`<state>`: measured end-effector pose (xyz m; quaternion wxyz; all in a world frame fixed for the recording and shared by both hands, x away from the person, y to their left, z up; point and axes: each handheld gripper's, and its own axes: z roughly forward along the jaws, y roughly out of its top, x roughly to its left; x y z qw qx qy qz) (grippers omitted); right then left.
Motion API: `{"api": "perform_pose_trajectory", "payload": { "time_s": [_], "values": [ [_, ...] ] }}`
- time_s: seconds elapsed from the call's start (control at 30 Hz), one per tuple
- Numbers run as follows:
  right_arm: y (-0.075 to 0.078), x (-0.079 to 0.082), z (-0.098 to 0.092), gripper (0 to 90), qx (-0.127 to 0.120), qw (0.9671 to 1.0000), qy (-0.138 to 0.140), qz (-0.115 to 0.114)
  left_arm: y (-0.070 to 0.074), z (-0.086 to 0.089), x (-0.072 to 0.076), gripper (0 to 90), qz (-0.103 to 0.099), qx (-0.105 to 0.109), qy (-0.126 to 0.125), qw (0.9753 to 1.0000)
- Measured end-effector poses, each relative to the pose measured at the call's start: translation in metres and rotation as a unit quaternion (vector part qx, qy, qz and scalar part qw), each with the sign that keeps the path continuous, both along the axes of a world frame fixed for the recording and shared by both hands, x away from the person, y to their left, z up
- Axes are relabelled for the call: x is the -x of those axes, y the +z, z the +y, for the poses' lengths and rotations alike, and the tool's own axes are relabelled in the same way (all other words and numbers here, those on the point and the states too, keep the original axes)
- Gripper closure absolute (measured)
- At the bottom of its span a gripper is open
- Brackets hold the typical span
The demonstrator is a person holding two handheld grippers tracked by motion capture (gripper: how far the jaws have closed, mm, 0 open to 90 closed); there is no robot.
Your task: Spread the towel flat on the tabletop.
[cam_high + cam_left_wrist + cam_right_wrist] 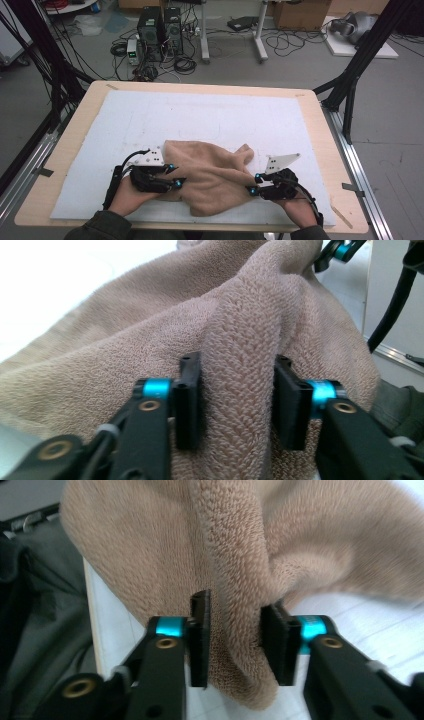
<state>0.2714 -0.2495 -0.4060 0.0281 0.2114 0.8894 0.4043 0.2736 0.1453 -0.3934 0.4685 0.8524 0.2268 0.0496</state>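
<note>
far mat (200, 107): bare, free passage | near edge: bunched towel (212, 177) fills the gap between 2 hand-held grippers

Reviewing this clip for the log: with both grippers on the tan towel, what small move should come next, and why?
Probably lift both grippers a little and draw them apart to spread the towel. It lies bunched and creased on the white mat, and a fold of it sits between the jaws of the left gripper and of the right gripper, one at each side, so both holds look ready to tension the cloth.
</note>
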Motion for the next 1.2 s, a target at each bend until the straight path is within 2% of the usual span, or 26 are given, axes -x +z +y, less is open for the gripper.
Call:
{"api": "perform_pose_trajectory", "payload": {
  "time_s": [0.1, 0.13, 0.2, 0.27, 0.33, 0.4, 0.43, 0.5, 0.53, 0.57, 0.6, 0.63, 0.67, 0.7, 0.77, 0.83, 0.87, 0.9, 0.97, 1.07, 1.2],
  "values": [
    [0.017, -0.003, -0.005, 55.9, -0.025, 0.9995, -0.006, -0.017, 0.017, 0.006, 0.001, 51.8, -0.014, 0.008, -0.004, 0.9999],
    [0.022, -0.004, -0.007, 54.0, -0.034, 0.9991, -0.008, -0.022, 0.017, 0.006, 0.001, 50.7, -0.014, 0.008, -0.004, 0.9999],
    [0.031, -0.008, -0.012, 53.7, -0.05, 0.9981, -0.018, -0.031, 0.032, 0.011, 0.0, 49.5, -0.026, 0.025, -0.004, 0.9993],
    [0.038, -0.012, -0.017, 53.2, -0.071, 0.9966, -0.025, -0.035, 0.04, 0.012, -0.002, 48.6, -0.036, 0.028, -0.001, 0.999],
    [0.042, -0.016, -0.019, 54.0, -0.08, 0.9955, -0.03, -0.042, 0.045, 0.014, -0.007, 48.5, -0.042, 0.031, 0.005, 0.9986],
    [0.041, -0.022, -0.014, 56.1, -0.071, 0.9957, -0.035, -0.048, 0.046, 0.014, -0.011, 48.5, -0.044, 0.033, 0.012, 0.9984],
    [0.039, -0.026, -0.009, 56.4, -0.062, 0.9964, -0.035, -0.047, 0.045, 0.012, -0.02, 48.8, -0.046, 0.03, 0.024, 0.9982],
    [0.031, -0.033, 0.003, 54.9, -0.052, 0.9975, -0.03, -0.038, 0.043, 0.011, -0.025, 49.2, -0.05, 0.023, 0.03, 0.9981],
    [0.031, -0.033, 0.003, 54.9, -0.052, 0.9975, -0.03, -0.038, 0.039, 0.009, -0.03, 49.2, -0.045, 0.019, 0.035, 0.9982],
    [0.021, -0.04, 0.017, 50.5, -0.044, 0.9986, -0.017, -0.024, 0.031, 0.005, -0.04, 47.9, -0.033, 0.002, 0.039, 0.9987],
    [0.015, -0.044, 0.025, 50.6, -0.039, 0.9991, -0.011, -0.015, 0.026, 0.002, -0.044, 47.3, -0.024, -0.008, 0.04, 0.9989],
    [0.008, -0.046, 0.033, 51.4, -0.03, 0.9995, -0.004, -0.009, 0.026, 0.002, -0.044, 47.2, -0.024, -0.008, 0.04, 0.9989],
    [0.003, -0.047, 0.04, 54.5, -0.016, 0.9999, 0.002, -0.002, 0.017, -0.004, -0.05, 47.5, -0.002, -0.034, 0.032, 0.9989],
    [-0.003, -0.048, 0.046, 61.3, -0.001, 0.9999, 0.012, 0.004, 0.013, -0.006, -0.051, 50.3, 0.007, -0.041, 0.023, 0.9989],
    [-0.012, -0.047, 0.055, 73.6, 0.019, 0.9994, 0.028, 0.008, 0.009, -0.007, -0.051, 61.3, 0.014, -0.039, 0.016, 0.999],
    [-0.019, -0.043, 0.06, 84.0, 0.027, 0.9987, 0.04, 0.018, -0.005, -0.008, -0.049, 64.4, 0.034, -0.064, 0.013, 0.9973],
    [-0.022, -0.042, 0.06, 84.7, 0.028, 0.9984, 0.047, 0.017, -0.005, -0.008, -0.049, 65.6, 0.034, -0.064, 0.013, 0.9973],
    [-0.023, -0.041, 0.059, 85.2, 0.024, 0.9986, 0.046, 0.016, -0.011, -0.005, -0.046, 69.5, 0.038, -0.054, 0.012, 0.9978],
    [-0.023, -0.038, 0.055, 85.8, 0.021, 0.9988, 0.042, 0.018, -0.013, -0.004, -0.043, 77.7, 0.038, -0.049, 0.011, 0.998],
    [-0.019, -0.034, 0.047, 85.9, 0.023, 0.999, 0.034, 0.016, -0.014, 0.0, -0.033, 87.1, 0.038, -0.054, -0.001, 0.9978],
    [-0.015, -0.025, 0.039, 85.9, 0.027, 0.9992, 0.029, 0.011, -0.013, 0.002, -0.024, 88.3, 0.036, -0.059, -0.009, 0.9976]
  ]
}}
